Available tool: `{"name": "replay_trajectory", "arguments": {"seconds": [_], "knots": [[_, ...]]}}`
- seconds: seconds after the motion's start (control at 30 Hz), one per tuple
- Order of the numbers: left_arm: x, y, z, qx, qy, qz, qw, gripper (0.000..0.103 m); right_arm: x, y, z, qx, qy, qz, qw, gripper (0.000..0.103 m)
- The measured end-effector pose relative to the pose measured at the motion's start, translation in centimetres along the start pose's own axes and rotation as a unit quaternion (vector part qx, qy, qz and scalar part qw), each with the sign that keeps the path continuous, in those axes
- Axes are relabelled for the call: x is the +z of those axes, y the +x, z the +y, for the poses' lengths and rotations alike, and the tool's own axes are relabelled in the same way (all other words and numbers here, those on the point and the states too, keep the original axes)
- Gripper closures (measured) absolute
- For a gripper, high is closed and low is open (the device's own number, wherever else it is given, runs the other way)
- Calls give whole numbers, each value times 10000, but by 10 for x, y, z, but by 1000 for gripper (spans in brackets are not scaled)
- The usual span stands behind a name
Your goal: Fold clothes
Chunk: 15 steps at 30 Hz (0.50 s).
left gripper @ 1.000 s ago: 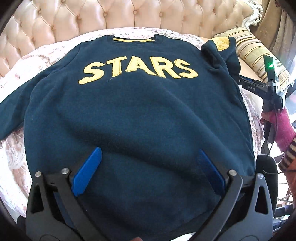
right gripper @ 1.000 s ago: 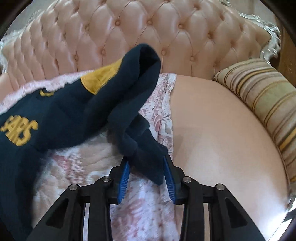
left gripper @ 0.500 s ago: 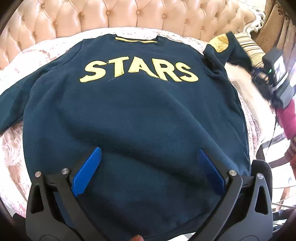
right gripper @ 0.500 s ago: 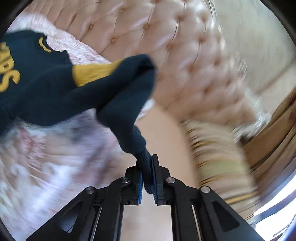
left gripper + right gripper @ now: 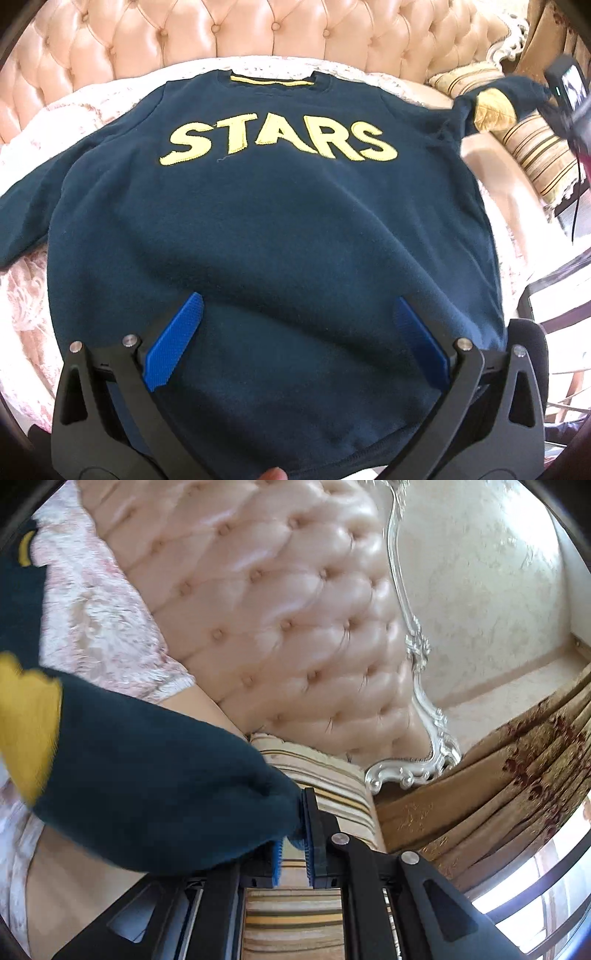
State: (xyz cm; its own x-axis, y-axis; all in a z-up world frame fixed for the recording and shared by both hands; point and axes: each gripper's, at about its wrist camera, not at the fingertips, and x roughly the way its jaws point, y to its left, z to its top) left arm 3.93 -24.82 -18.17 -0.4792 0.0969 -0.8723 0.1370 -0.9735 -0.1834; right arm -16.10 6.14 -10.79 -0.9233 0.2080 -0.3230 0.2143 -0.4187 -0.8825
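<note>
A: Where is the sweater (image 5: 280, 236)?
B: Spread flat, front up, on a pink throw (image 5: 22, 295) over the tufted sofa (image 5: 221, 33). The yellow STARS lettering (image 5: 280, 142) faces the left wrist camera, collar toward the backrest.

A: And the left claw (image 5: 295, 339)?
B: It hangs above the lower body of the sweater, blue pads (image 5: 173, 343) spread wide, nothing between them.

A: The right claw (image 5: 293, 834)?
B: Clamped on the sleeve end (image 5: 155, 794), pads nearly together with the dark cloth pinched between. The sleeve (image 5: 495, 103) is lifted off the seat at the sweater's right side, its yellow patch (image 5: 493, 110) showing.

A: What's behind it?
B: A striped cushion (image 5: 314, 786), the sofa's silver trim (image 5: 417, 686), and a gold curtain (image 5: 517, 760).

A: The other sleeve?
B: Lying out to the left on the throw.
</note>
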Motion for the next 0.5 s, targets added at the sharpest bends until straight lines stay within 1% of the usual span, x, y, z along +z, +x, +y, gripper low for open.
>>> {"name": "replay_trajectory", "arguments": {"seconds": [0.1, 0.2, 0.27, 0.3, 0.33, 0.37, 0.4, 0.43, 0.47, 0.5], "knots": [[1, 1, 1, 24, -14, 25, 10000, 0, 16, 17, 4, 71, 47, 91, 9999, 95], [2, 1, 3, -31, -7, 69, 10000, 0, 27, 29, 5, -6, -24, 17, 10000, 95], [3, 1, 5, -125, -55, 106, 9999, 0, 25, 16, -10, -136, 375, -407, 9984, 95], [4, 2, 7, -172, -100, 118, 9997, 0, 22, 6, -17, -221, 573, -636, 9961, 95], [5, 2, 8, -220, -145, 131, 9996, 0, 14, -8, -20, -333, 627, -861, 9938, 94], [6, 2, 9, -265, -213, 130, 9993, 0, 2, -23, -18, -494, 564, -1117, 9909, 93], [6, 1, 11, -307, -276, 116, 9991, 0, -10, -36, -16, -636, 495, -1338, 9877, 88], [6, 1, 12, -341, -316, 93, 9989, 0, -24, -42, -11, -690, 400, -1399, 9869, 86], [5, 0, 12, -341, -312, 74, 9989, 0, -39, -46, -5, -720, 315, -1416, 9868, 79], [4, 0, 11, -334, -297, 57, 9990, 0, -53, -41, 1, -629, 280, -1230, 9900, 74]]}}
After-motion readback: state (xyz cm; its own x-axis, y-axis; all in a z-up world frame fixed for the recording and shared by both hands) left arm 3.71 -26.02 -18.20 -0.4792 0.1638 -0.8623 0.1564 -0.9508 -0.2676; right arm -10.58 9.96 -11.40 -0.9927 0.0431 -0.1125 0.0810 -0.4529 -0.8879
